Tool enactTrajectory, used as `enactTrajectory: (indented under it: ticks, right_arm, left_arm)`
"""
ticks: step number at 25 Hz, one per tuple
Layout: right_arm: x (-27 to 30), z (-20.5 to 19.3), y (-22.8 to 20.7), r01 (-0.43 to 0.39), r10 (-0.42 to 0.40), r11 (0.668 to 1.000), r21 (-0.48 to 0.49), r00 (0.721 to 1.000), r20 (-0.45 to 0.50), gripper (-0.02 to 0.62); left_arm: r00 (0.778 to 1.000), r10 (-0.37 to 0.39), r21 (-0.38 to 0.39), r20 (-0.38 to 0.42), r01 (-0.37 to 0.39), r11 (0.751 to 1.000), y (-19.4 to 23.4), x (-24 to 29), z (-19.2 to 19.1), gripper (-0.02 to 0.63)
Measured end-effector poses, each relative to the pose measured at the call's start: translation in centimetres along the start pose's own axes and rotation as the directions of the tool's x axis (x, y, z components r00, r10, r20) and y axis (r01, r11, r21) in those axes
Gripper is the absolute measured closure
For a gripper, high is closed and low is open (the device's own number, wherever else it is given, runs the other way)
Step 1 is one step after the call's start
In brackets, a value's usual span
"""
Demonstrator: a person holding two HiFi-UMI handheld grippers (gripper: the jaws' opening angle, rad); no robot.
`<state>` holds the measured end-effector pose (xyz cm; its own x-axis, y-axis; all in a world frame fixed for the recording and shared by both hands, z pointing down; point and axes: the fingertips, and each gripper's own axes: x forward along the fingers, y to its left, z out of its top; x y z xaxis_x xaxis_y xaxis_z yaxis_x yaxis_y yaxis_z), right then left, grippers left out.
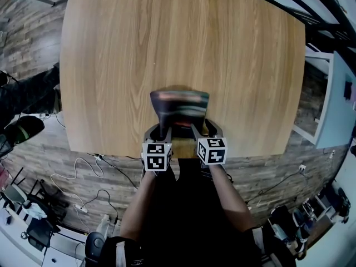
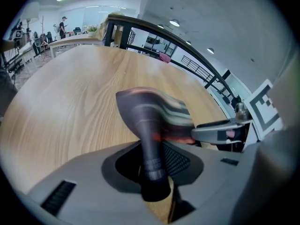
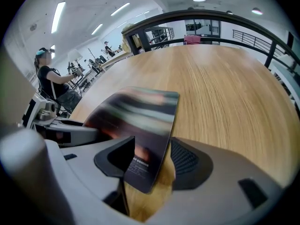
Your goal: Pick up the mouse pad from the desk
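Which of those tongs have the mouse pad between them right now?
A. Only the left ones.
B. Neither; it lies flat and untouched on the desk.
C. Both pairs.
C: the mouse pad sits curled up between the left tongs, and its edge also stands between the right tongs, as each gripper view shows.

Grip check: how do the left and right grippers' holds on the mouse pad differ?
In the left gripper the mouse pad is curled into a roll; in the right gripper it is a flat sheet, printed corner showing. The left gripper takes its left end, the right gripper its right. Both grip it, tilted up from the desk.
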<state>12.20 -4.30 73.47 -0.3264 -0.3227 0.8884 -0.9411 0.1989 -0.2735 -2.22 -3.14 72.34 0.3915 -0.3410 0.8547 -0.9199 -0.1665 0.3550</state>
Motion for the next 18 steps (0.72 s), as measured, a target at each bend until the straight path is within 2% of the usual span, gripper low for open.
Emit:
enactTrajectory:
  ticks: [7,18]
  right_arm:
    - [-0.6,0.1,-0.4,-0.001,0.001,1.0,0.004,1.0,0.02,0.357]
    - [-2.1,-0.1,0.1,-0.017,0.017,1.0,0.0,0.999,0.051,0.357]
  left_arm:
    - [1.0,-0.002,0.005,0.021,0.002,1.0,0.1,-0.7,0.3,0.514]
    - [0.997,0.008,-0.002,0.08,-0.008,1.0,-0.8,-2.2,0.7,0.546]
